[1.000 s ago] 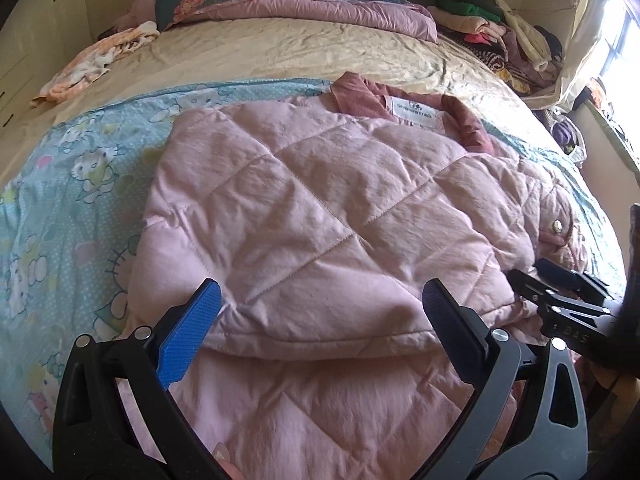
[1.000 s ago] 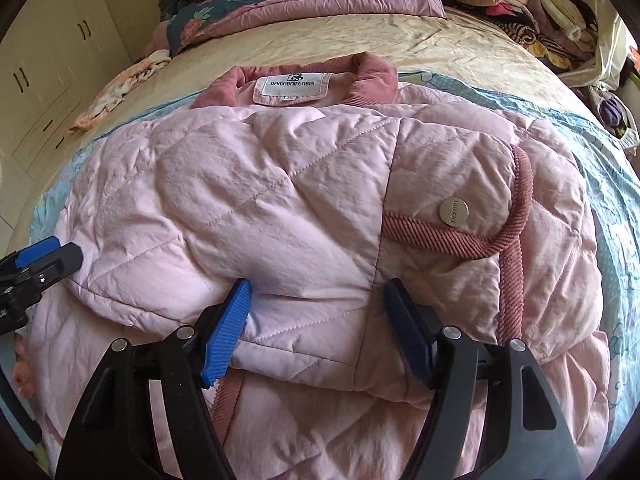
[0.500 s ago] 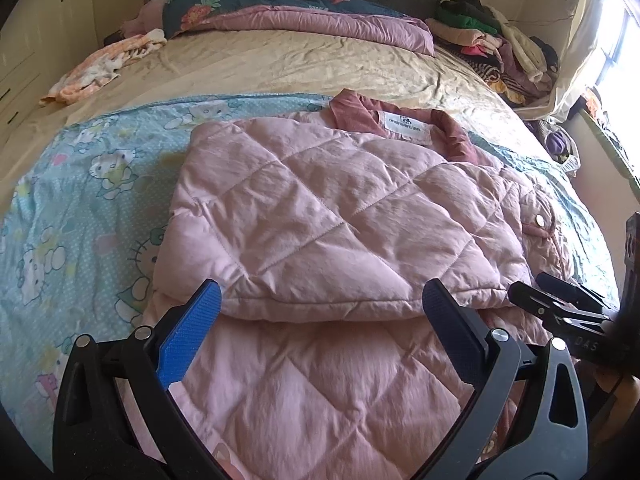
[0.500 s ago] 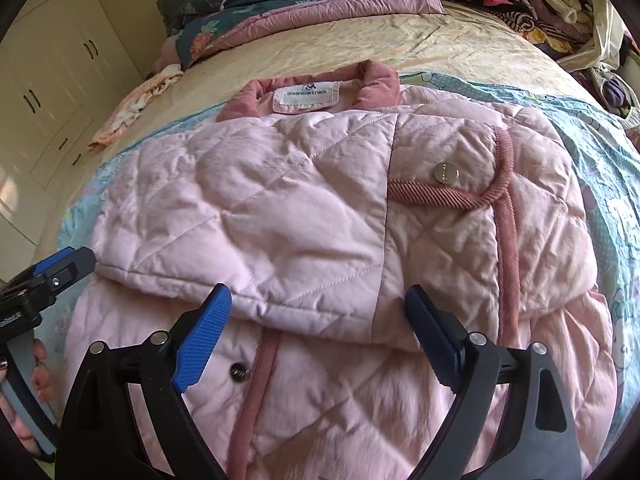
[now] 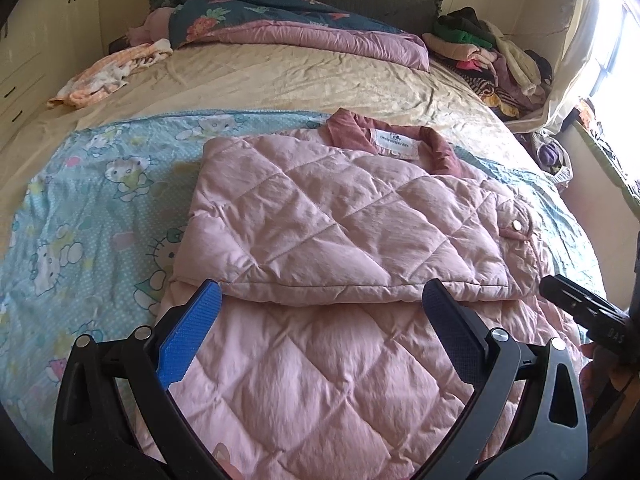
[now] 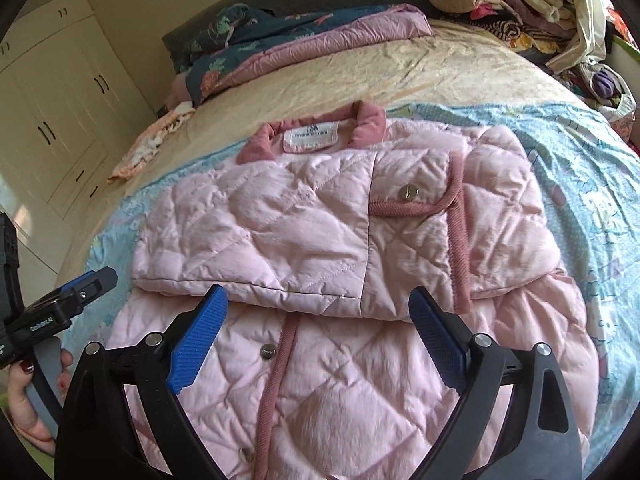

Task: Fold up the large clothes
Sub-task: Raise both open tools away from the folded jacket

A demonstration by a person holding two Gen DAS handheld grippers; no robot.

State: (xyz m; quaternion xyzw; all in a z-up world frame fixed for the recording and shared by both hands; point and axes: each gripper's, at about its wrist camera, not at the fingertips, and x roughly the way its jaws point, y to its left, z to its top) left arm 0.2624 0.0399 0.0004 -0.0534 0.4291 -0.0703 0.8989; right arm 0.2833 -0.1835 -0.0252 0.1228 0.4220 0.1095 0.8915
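1 pink quilted jacket (image 6: 320, 240), 2 snap buttons (image 6: 409, 191)

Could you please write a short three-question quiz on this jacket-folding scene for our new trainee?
1. True or false: the left gripper grips the pink jacket.
2. What does the jacket lie on? A) bare floor B) cartoon-print sheet C) desk
3. What is sewn inside the collar?

Key:
1. False. Its jaws stand open above the fabric, and nothing is between those of the opening right gripper either.
2. B.
3. A white label.
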